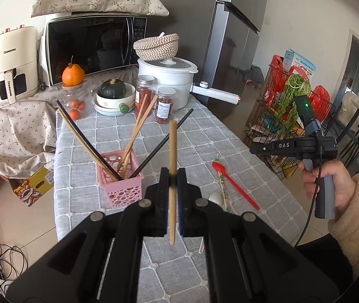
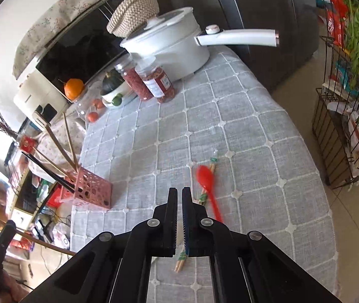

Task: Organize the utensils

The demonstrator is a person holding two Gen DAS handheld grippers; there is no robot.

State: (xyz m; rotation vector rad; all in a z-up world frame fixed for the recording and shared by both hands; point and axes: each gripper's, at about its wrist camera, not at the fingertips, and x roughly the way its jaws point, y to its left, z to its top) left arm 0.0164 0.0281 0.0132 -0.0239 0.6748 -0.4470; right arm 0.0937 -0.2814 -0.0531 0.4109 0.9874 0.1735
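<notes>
My left gripper point(image 1: 172, 174) is shut on a wooden chopstick point(image 1: 172, 151) and holds it upright above the table, just right of the pink perforated basket point(image 1: 121, 184). The basket holds several wooden and black chopsticks leaning outward; it also shows in the right wrist view point(image 2: 91, 189). My right gripper point(image 2: 179, 192) is shut and empty above the table; it also shows in the left wrist view point(image 1: 275, 149), held off the table's right edge. A red plastic spoon point(image 2: 206, 180) and a wrapped pair of chopsticks point(image 2: 202, 197) lie just beyond its tips. A white spoon point(image 1: 216, 198) lies partly hidden.
A grey checked tablecloth point(image 2: 242, 131) covers the table. At the back stand a white pot with a long handle point(image 2: 174, 48), two jars point(image 2: 154, 83), a bowl with a squash point(image 1: 115, 96), a microwave point(image 1: 91, 48) and an air fryer point(image 1: 12, 63). A wire rack point(image 2: 343, 131) stands on the right.
</notes>
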